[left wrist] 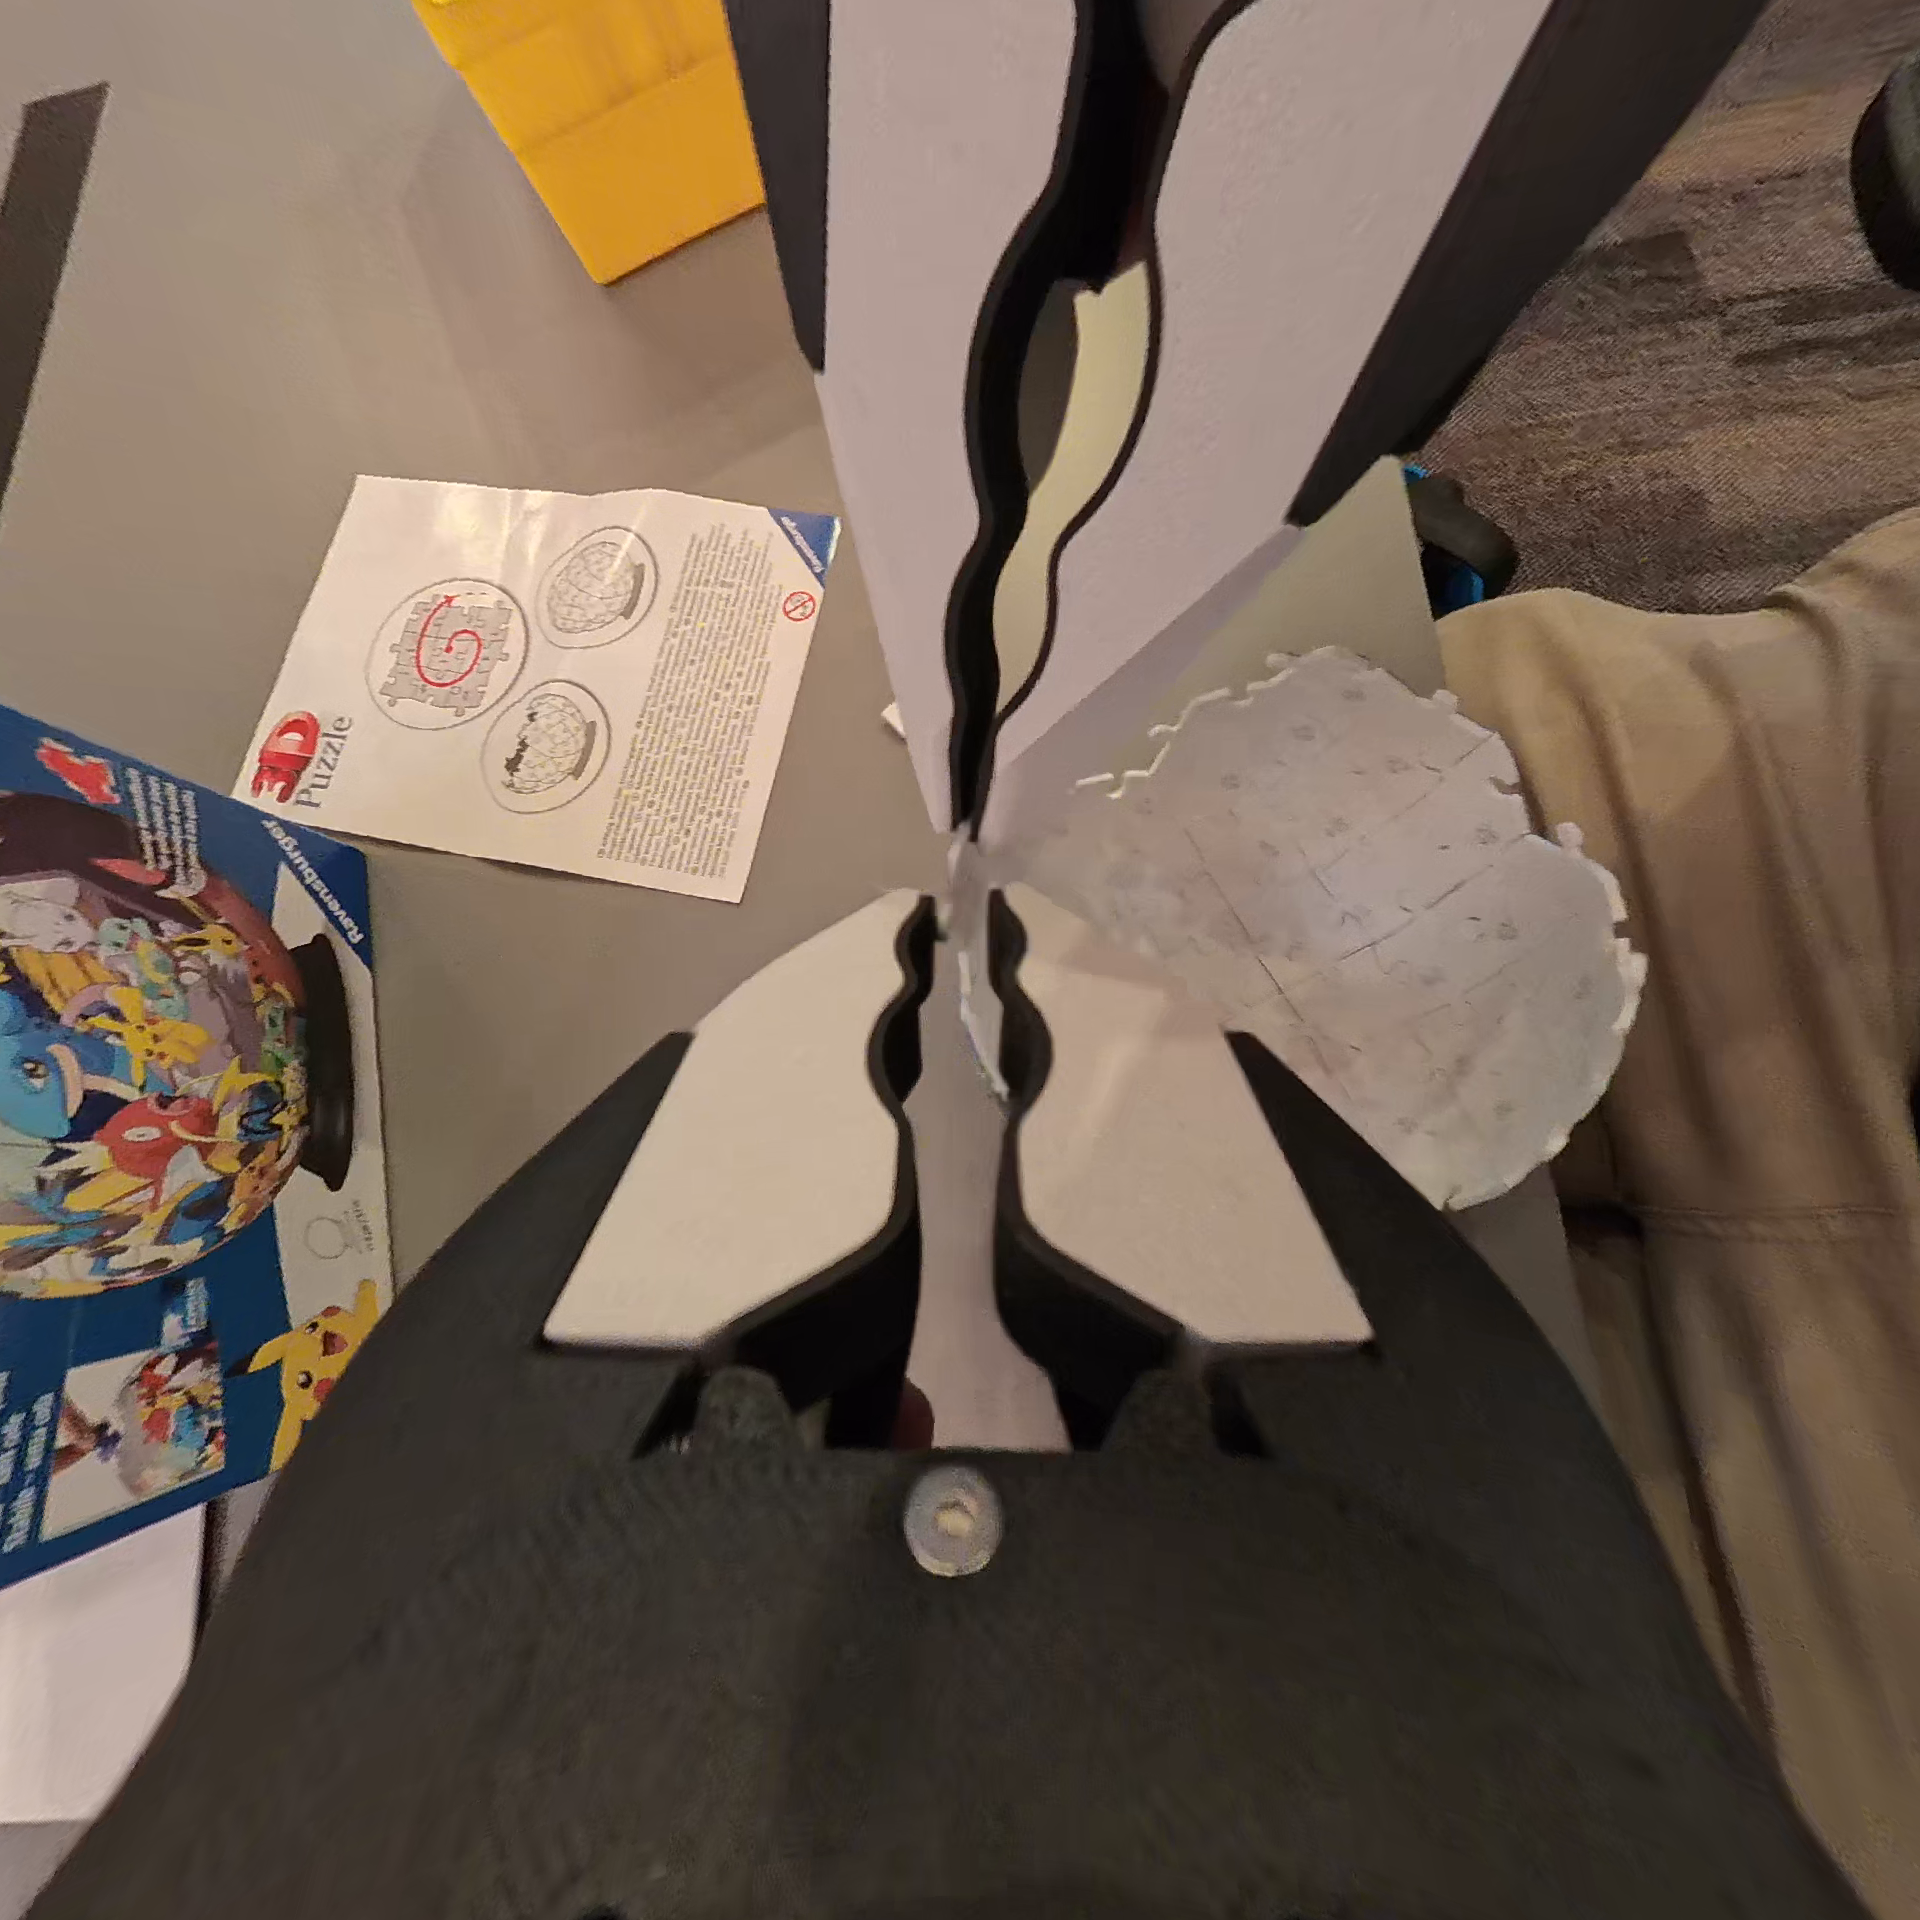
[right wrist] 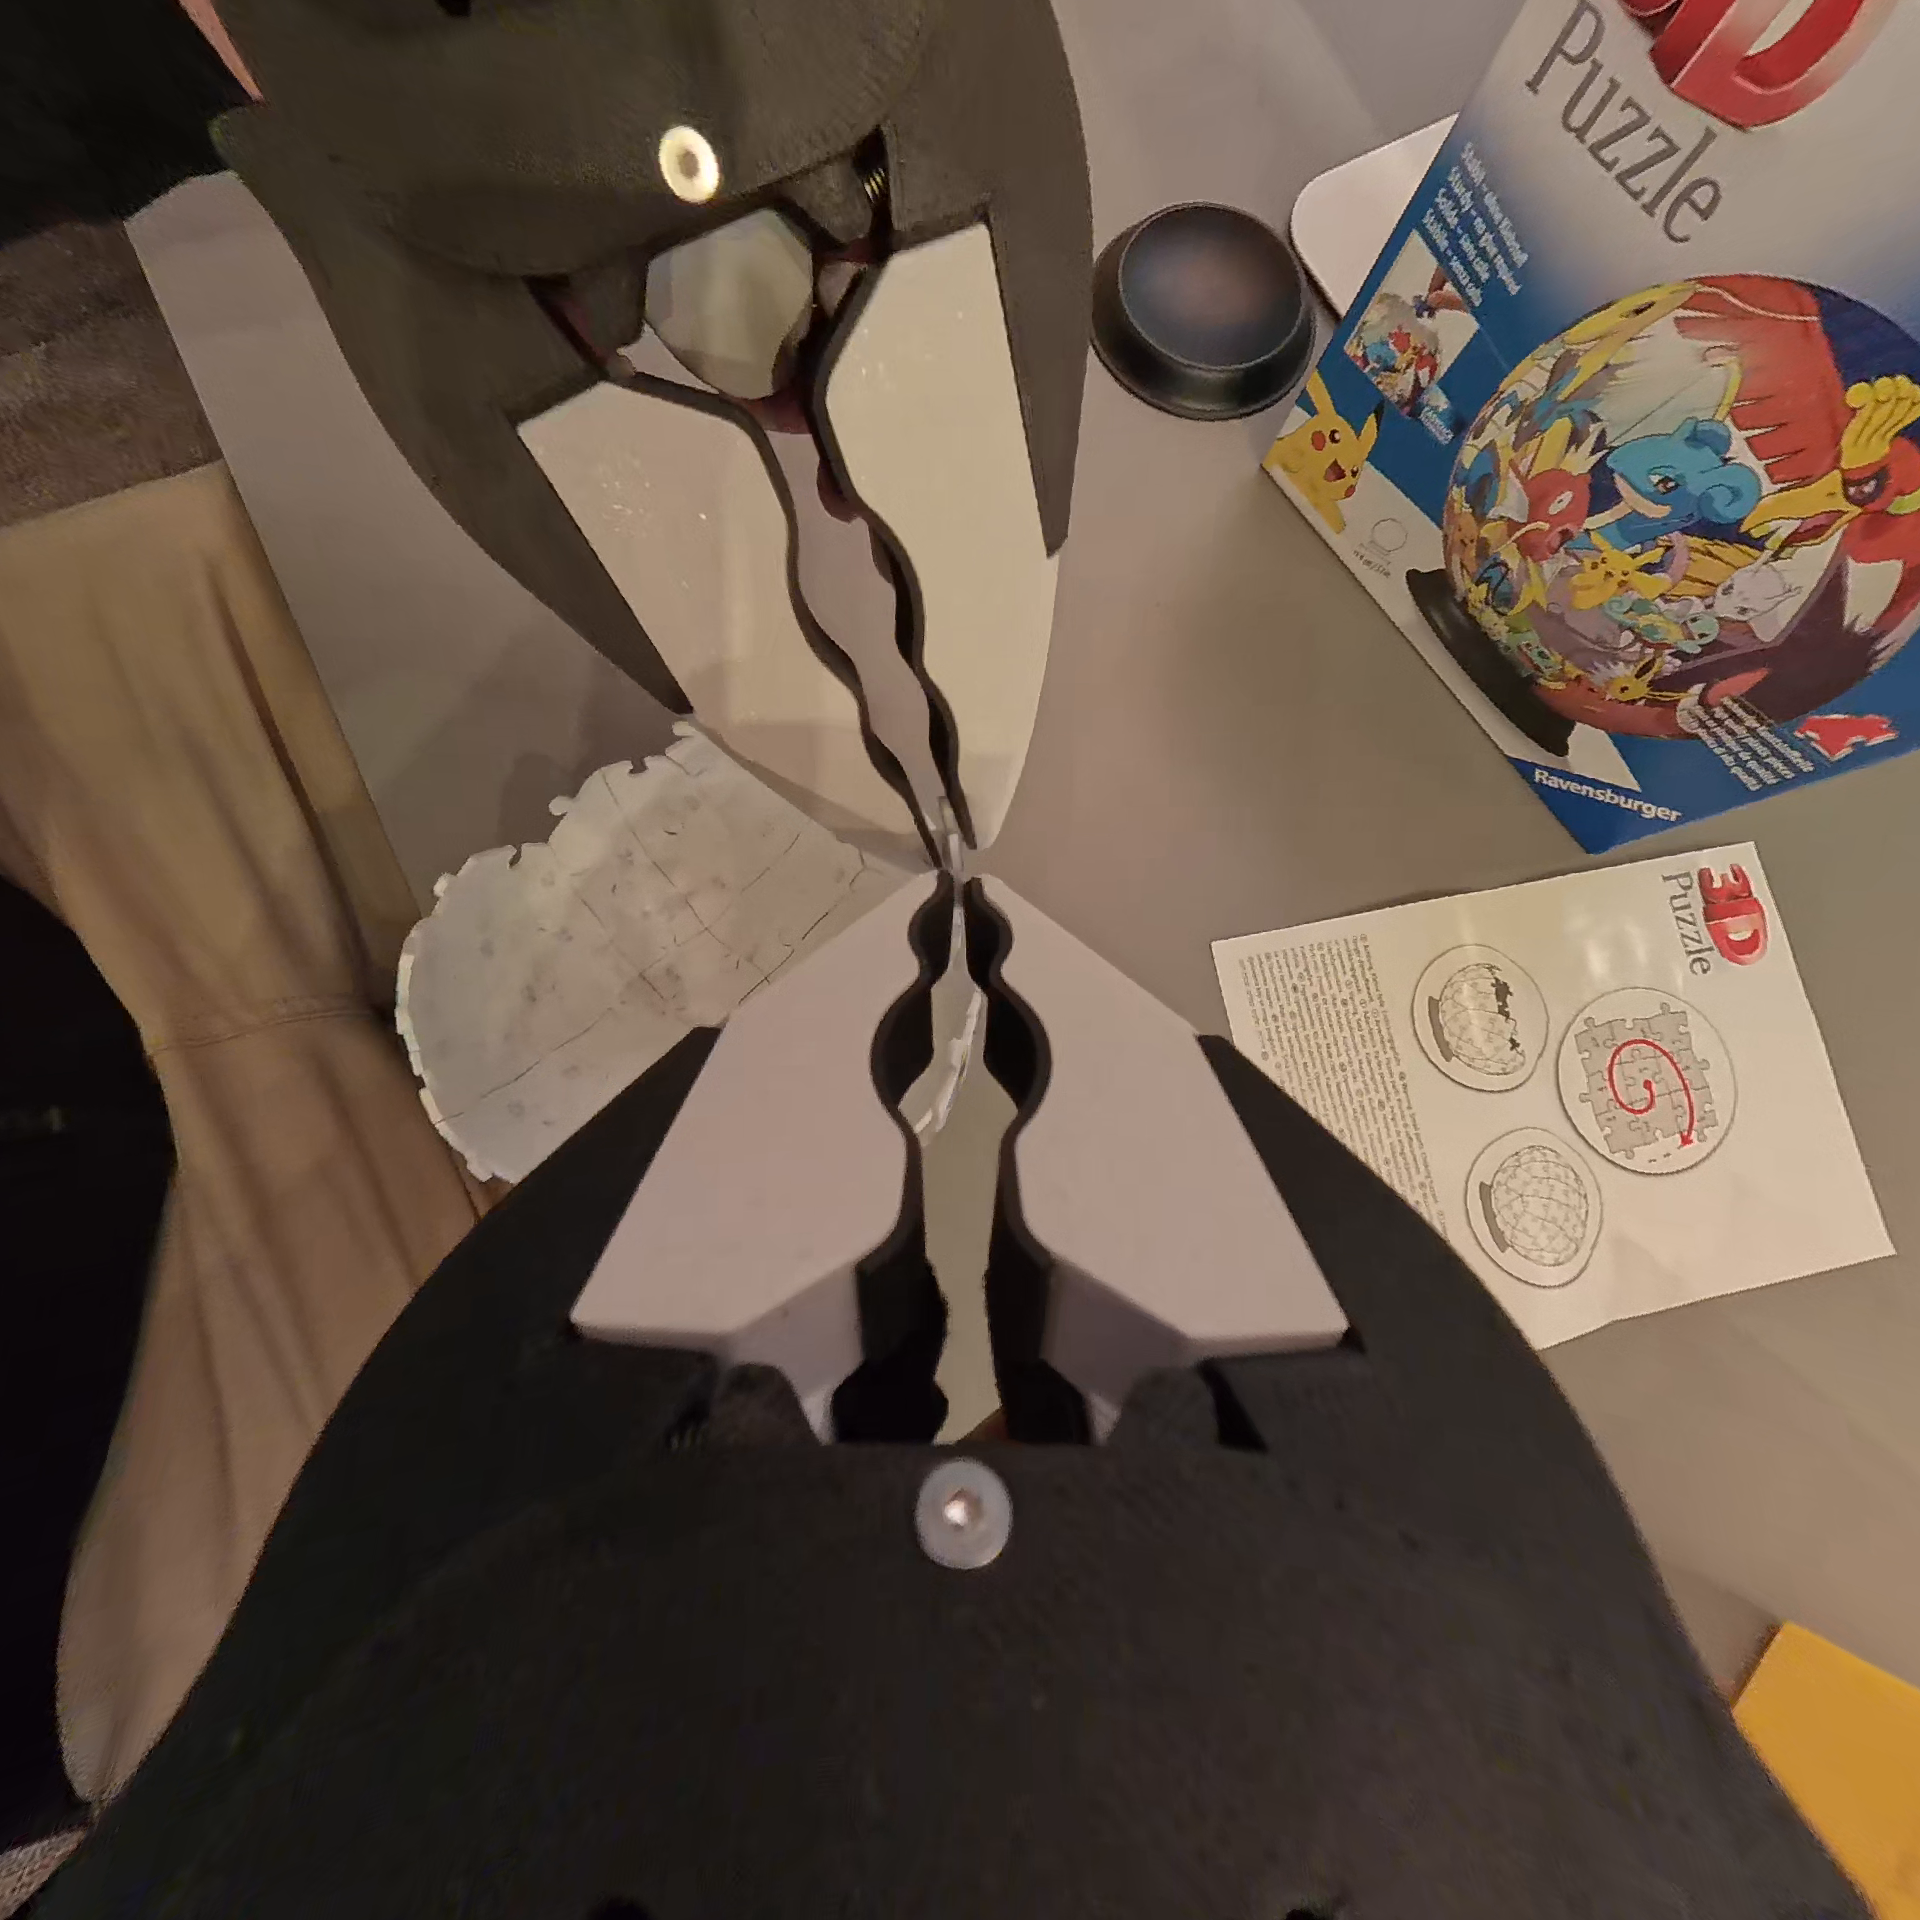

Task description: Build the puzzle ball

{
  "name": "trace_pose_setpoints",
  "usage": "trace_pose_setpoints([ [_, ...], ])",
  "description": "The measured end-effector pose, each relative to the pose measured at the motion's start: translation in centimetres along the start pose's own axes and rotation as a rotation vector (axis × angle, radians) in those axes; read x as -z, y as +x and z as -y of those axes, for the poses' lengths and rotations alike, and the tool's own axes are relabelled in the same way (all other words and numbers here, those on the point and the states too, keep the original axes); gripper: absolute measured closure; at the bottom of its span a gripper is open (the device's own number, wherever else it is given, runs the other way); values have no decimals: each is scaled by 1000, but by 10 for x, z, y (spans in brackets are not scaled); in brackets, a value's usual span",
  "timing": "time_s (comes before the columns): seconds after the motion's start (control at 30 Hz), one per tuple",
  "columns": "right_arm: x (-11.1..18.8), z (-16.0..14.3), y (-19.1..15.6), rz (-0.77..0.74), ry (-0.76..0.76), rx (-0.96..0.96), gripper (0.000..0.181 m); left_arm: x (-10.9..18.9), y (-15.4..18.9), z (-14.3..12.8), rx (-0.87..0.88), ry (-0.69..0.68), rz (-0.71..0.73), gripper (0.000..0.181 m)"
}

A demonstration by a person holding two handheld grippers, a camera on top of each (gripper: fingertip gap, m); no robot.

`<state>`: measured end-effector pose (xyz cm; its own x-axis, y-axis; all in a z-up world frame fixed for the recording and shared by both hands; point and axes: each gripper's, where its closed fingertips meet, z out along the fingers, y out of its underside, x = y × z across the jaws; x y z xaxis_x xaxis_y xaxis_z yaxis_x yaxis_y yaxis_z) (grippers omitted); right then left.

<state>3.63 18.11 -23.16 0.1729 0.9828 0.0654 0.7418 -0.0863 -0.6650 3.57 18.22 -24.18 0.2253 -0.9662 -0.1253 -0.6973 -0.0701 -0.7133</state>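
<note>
The half-built puzzle shell (left wrist: 1351,914) hangs in the air above the table's (left wrist: 520,987) near edge, a curved white sheet of linked pieces seen from its blank inner side. Both tools meet tip to tip at one rim: the left gripper (left wrist: 961,914) and the right gripper (right wrist: 956,894) are each closed nearly flat, pinching that edge. The shell looks light, thin and easy to pop apart at the seams, so holding at the rim near a joint seems wisest. It bulges away from the tips, toward the person's lap.

Right tongs (right wrist: 958,896) and left tongs (right wrist: 948,831) pinch white puzzle shell (right wrist: 582,966), tip-to-tip.
</note>
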Motion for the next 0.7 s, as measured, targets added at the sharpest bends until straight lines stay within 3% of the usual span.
trace_pose_setpoints([
  [0.13, -1, -6, 3, -13, 13, -18, 181, -4, 7, -8, 22, -36, -39, 142],
  [0.23, -2, -10, 2, -16, 12, -10, 181, -13, 14, -16, 30, -66, -71, 132],
  [0.7, -9, -15, 5, -52, 16, 98, 181, -39, 11, -29, 68, -99, -67, 152],
])
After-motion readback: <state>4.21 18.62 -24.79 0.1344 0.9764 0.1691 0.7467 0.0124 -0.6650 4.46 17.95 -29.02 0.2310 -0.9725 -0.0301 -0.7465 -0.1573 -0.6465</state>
